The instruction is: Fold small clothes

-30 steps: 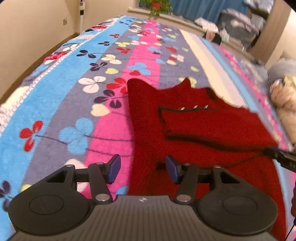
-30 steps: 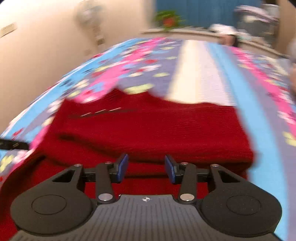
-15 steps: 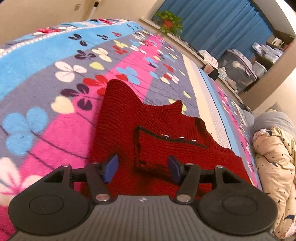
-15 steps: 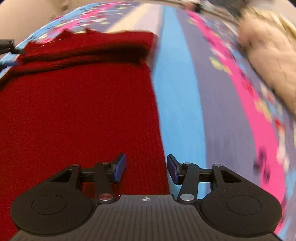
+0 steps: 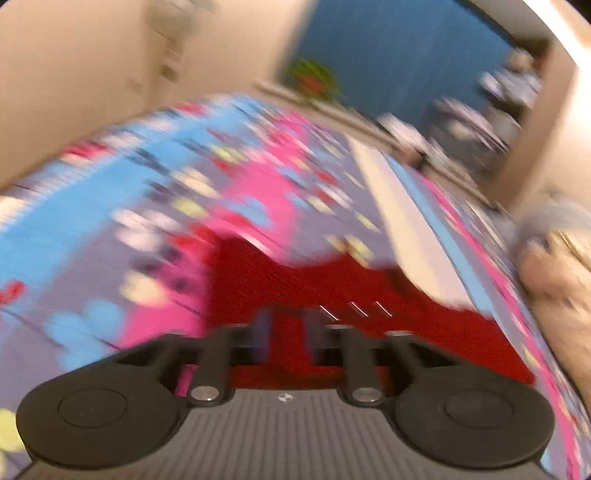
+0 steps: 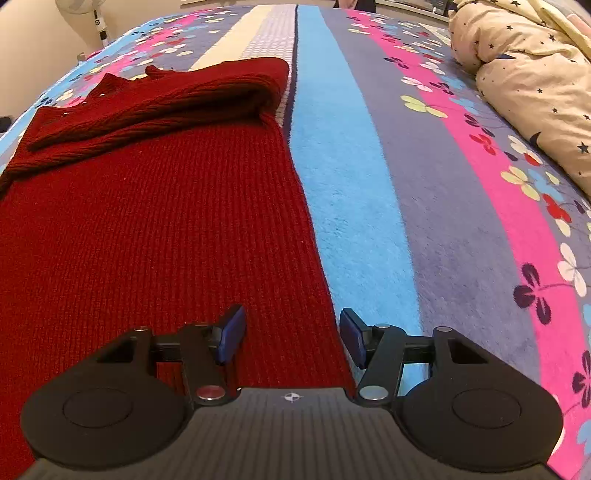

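Two grippers over red sweater (image 6: 147,229): right gripper (image 6: 291,338) agape, empty; left gripper (image 5: 291,332) blurred, indeterminate; no legible writing.

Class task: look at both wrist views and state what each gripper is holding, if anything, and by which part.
Nothing is held. The right gripper has just been opening, straddling the red sweater's side edge, ungripped. The left gripper, blurred, stands open over the sweater.

A striped bedspread (image 6: 436,206) covers the bed, with bands of light blue, grey-purple, pink and cream, and clover-like flowers in white, yellow, red, blue and dark purple. At the right edge lies a bunched cream quilt (image 6: 535,74) printed with small dark stars. A standing fan (image 6: 96,16) is by the beige wall at the far left. The left wrist view is blurred: a blue curtain (image 5: 399,59) and a green plant (image 5: 314,79) show beyond the bed.
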A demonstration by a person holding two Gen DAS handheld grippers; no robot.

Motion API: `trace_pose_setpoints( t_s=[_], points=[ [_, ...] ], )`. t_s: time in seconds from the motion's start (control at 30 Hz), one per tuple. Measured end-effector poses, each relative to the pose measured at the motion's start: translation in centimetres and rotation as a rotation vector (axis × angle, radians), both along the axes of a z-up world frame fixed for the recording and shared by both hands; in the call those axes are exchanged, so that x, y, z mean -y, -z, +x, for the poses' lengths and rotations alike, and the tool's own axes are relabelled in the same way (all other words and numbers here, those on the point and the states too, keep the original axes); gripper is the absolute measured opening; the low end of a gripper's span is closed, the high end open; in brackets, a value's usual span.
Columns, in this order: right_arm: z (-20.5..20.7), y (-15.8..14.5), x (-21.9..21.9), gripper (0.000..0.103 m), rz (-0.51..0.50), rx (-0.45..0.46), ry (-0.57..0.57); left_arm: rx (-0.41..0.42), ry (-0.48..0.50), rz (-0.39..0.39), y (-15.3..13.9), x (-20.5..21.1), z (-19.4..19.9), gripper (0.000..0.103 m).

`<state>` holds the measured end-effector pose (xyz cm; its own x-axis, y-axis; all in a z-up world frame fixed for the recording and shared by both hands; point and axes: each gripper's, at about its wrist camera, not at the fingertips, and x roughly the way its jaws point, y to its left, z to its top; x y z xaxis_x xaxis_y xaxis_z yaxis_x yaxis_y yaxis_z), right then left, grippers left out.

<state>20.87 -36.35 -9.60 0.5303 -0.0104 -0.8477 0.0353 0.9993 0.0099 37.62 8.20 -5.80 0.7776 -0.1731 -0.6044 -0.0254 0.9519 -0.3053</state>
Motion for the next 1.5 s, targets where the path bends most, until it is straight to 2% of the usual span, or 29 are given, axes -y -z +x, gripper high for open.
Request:
trace_pose_setpoints(
  t_s=[0.07, 0.13, 0.17, 0.23, 0.27, 0.3, 0.33, 0.37, 0.43, 0.47, 0.57, 0.63, 0.67, 0.73, 0.77, 0.83, 0.9, 0.93, 0.97, 1.0, 1.03, 1.07, 1.1, 1.17, 1.23, 1.3, 1.4, 1.5],
  points=[
    [0.1, 0.0, -0.2, 0.058, -0.01, 0.0, 0.004, -0.006, 0.018, 0.079, 0.9, 2.2, 0.2, 0.081],
    [-0.1, -0.1, -0.6, 0.058, -0.026, 0.003, 0.003, -0.06, -0.004, 0.114, 2.5, 3.0, 1.1, 0.082],
    [0.0, -0.1, -0.7, 0.058, -0.03, 0.003, 0.004, -0.09, -0.013, 0.084, 3.5, 2.9, 1.5, 0.081],
    [-0.1, -0.1, -0.8, 0.058, -0.031, 0.004, 0.007, -0.075, -0.029, 0.059, 4.4, 2.7, 1.8, 0.081],
    [0.0, 0.0, -0.7, 0.059, -0.029, 0.003, 0.009, -0.047, -0.029, 0.072, 4.5, 2.7, 1.8, 0.068],
    [0.1, 0.0, -0.7, 0.059, -0.028, 0.0, 0.011, -0.035, -0.025, 0.075, 4.4, 2.7, 1.9, 0.032],
    [0.2, 0.1, -0.7, 0.059, -0.028, -0.001, 0.012, -0.031, -0.031, 0.069, 4.2, 2.5, 2.0, 0.016],
    [0.3, 0.1, -0.8, 0.059, -0.031, -0.002, 0.011, -0.007, -0.045, 0.044, 3.8, 2.0, 1.9, 0.007],
    [0.5, 0.2, -1.0, 0.059, -0.038, 0.0, 0.008, 0.062, -0.048, -0.007, 2.4, 0.9, 1.5, 0.006],
    [0.6, 0.3, -1.0, 0.059, -0.04, 0.001, 0.006, 0.102, -0.054, -0.003, 1.5, 0.7, 1.2, 0.005],
    [0.8, 0.3, -0.9, 0.059, -0.035, 0.003, 0.006, 0.178, -0.129, 0.072, -0.1, 0.8, -0.2, 0.005],
    [0.8, 0.2, -0.8, 0.059, -0.03, 0.001, 0.007, 0.147, -0.19, 0.106, 0.5, 0.4, -0.3, 0.002],
    [0.8, 0.2, -0.7, 0.059, -0.03, 0.001, 0.006, 0.083, -0.215, 0.116, 1.3, 0.2, 0.1, 0.001],
    [0.7, 0.2, -0.7, 0.059, -0.032, 0.002, 0.002, -0.048, -0.222, 0.121, 2.6, -0.2, 0.9, 0.003],
    [0.7, 0.2, -0.7, 0.059, -0.033, 0.002, 0.001, -0.022, -0.248, 0.12, 2.4, -0.3, 0.4, 0.004],
    [0.7, 0.2, -0.7, 0.059, -0.033, 0.001, 0.003, 0.088, -0.276, 0.197, 0.7, 0.6, -0.7, 0.005],
    [0.7, 0.2, -0.7, 0.059, -0.033, -0.001, 0.005, 0.198, -0.212, 0.217, -0.6, 1.8, -1.4, 0.014],
    [0.8, 0.2, -0.7, 0.059, -0.035, -0.001, 0.005, 0.216, -0.17, 0.235, -0.5, 2.3, -1.4, 0.017],
    [0.7, 0.2, -0.8, 0.059, -0.038, -0.001, 0.004, 0.197, -0.125, 0.274, 0.3, 2.9, -0.9, 0.027],
    [0.7, 0.2, -0.8, 0.059, -0.04, 0.0, 0.003, 0.101, -0.073, 0.31, 1.9, 3.5, 0.1, 0.038],
    [0.7, 0.2, -0.8, 0.059, -0.04, 0.001, 0.002, -0.054, -0.012, 0.314, 3.9, 3.7, 1.1, 0.038],
    [0.7, 0.2, -0.8, 0.059, -0.04, 0.002, 0.003, -0.038, -0.01, 0.302, 4.5, 3.5, 0.5, 0.038],
    [0.6, 0.2, -0.7, 0.06, -0.039, 0.002, 0.003, -0.008, -0.023, 0.303, 3.7, 3.6, -0.1, 0.038],
    [0.6, 0.1, -0.6, 0.06, -0.037, 0.004, 0.004, -0.009, -0.025, 0.317, 1.6, 4.1, -1.0, 0.038],
    [0.5, 0.0, -0.5, 0.06, -0.032, 0.004, 0.011, 0.055, 0.011, 0.298, -0.5, 4.1, -2.8, 0.044],
    [0.4, -0.1, -0.5, 0.06, -0.032, 0.008, 0.016, 0.068, 0.043, 0.319, -2.3, 4.3, -4.7, 0.051],
    [0.0, -0.5, -0.6, 0.06, -0.036, 0.019, 0.011, 0.026, 0.027, 0.311, -3.9, 3.2, -7.7, 0.06],
    [-0.8, -1.1, -0.8, 0.06, -0.035, 0.039, -0.003, -0.05, 0.021, 0.277, -4.4, 1.3, -10.9, 0.06]
  ],
)
